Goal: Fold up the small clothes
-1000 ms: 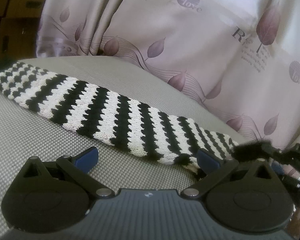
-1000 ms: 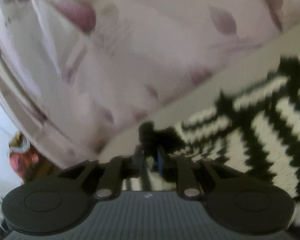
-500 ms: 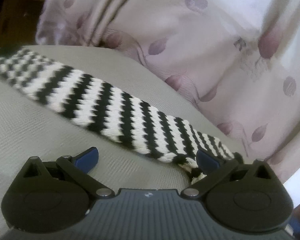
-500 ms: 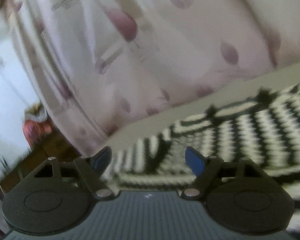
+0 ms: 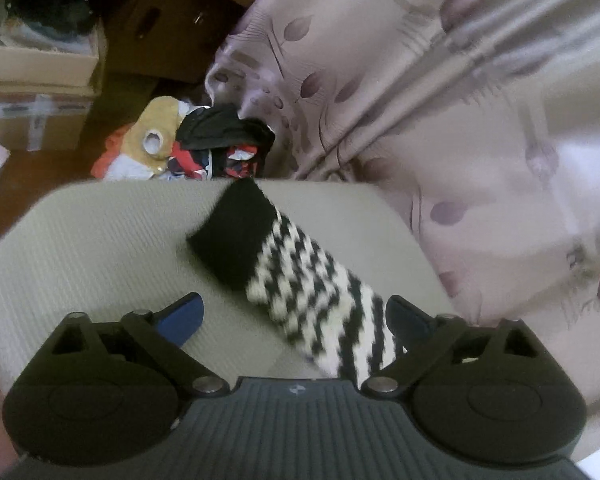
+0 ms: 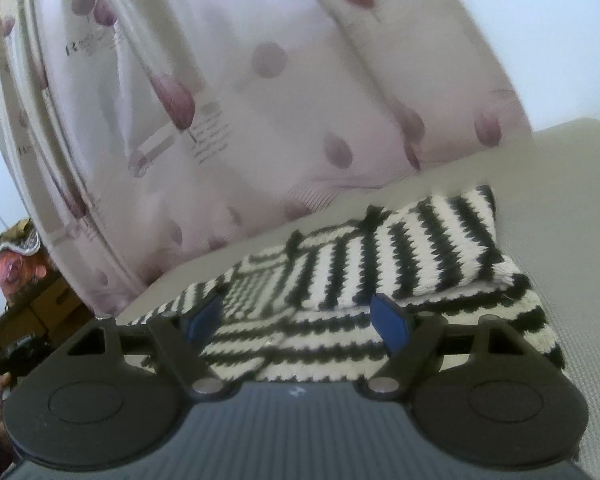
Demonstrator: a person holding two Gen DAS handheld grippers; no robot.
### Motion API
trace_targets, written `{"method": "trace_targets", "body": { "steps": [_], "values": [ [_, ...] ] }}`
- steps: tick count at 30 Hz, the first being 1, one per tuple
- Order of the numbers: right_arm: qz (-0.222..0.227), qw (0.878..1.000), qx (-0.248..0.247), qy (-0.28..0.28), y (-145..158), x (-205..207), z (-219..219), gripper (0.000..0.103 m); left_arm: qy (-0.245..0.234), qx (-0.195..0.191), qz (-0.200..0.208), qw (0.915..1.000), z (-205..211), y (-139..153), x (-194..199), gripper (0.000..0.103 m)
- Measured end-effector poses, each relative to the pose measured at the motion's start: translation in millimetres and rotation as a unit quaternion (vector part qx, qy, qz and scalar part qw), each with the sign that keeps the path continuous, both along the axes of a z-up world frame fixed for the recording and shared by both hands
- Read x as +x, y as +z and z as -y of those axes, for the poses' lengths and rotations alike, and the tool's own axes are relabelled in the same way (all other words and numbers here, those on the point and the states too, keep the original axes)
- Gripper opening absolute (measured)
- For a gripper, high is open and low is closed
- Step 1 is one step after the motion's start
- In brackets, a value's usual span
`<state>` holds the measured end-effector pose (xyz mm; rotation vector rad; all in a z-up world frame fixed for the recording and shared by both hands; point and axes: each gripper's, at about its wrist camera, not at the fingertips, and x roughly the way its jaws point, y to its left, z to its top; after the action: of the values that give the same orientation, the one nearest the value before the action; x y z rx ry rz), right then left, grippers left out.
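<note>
Black-and-white striped knit garment (image 6: 384, 280) lies partly folded on the grey padded surface (image 5: 100, 248), one panel doubled over on top, far edge near the surface's back edge. Its sleeve (image 5: 300, 280), black cuff at the end, runs out toward the far rim. Left gripper (image 5: 292, 316): jaws wide but closing, sleeve between them, pads not pressing. Right gripper (image 6: 300, 316): jaws apart over the garment, gripping nothing. Bare surface left of sleeve. Leaf-print curtain (image 6: 260, 100) close behind; cardboard boxes (image 5: 40, 80) beyond.
</note>
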<state>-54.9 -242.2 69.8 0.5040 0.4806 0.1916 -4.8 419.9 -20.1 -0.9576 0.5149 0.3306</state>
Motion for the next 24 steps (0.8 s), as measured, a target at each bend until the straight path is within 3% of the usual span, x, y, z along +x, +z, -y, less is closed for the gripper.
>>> {"method": "trace_targets", "body": {
  "steps": [4,5,7,8,10,13,14,20,24],
  "values": [
    [0.002,1.0,0.01,-0.009,0.4,-6.2,3.5,0.082,-0.011,0.025,-0.005,0.9996,-7.2,0.9,21.1,0.095],
    [0.003,1.0,0.007,-0.01,1.3,-7.7,3.0,0.082,-0.016,0.038,-0.008,0.9991,-6.1,0.8,27.5,0.089],
    [0.004,1.0,0.004,-0.011,2.9,-12.6,3.5,0.082,-0.02,0.071,-0.027,0.9969,-2.3,-0.2,38.3,0.049],
    [0.004,1.0,0.003,-0.011,3.7,-14.5,3.8,0.082,-0.025,0.068,-0.042,0.9965,-4.3,-4.8,44.1,0.004],
    [0.004,1.0,0.001,-0.015,4.5,-19.2,5.4,0.082,-0.021,0.03,-0.03,0.9989,-15.0,-15.5,46.1,0.007],
    [0.002,1.0,0.003,-0.027,3.6,-27.3,12.8,0.082,-0.004,0.045,-0.034,0.9984,-13.6,-2.8,51.8,0.007],
    [0.003,0.999,0.005,-0.032,3.2,-29.9,15.9,0.082,-0.005,0.044,-0.018,0.9989,-9.9,5.7,52.3,0.007],
    [0.0,0.997,0.032,-0.073,-6.5,-41.8,42.0,0.082,-0.068,0.082,0.071,0.9918,59.7,88.1,71.8,0.007],
    [0.001,0.994,0.062,-0.094,-15.8,-47.5,57.5,0.082,-0.144,0.093,0.119,0.978,140.9,143.8,93.9,0.007]
  ]
}}
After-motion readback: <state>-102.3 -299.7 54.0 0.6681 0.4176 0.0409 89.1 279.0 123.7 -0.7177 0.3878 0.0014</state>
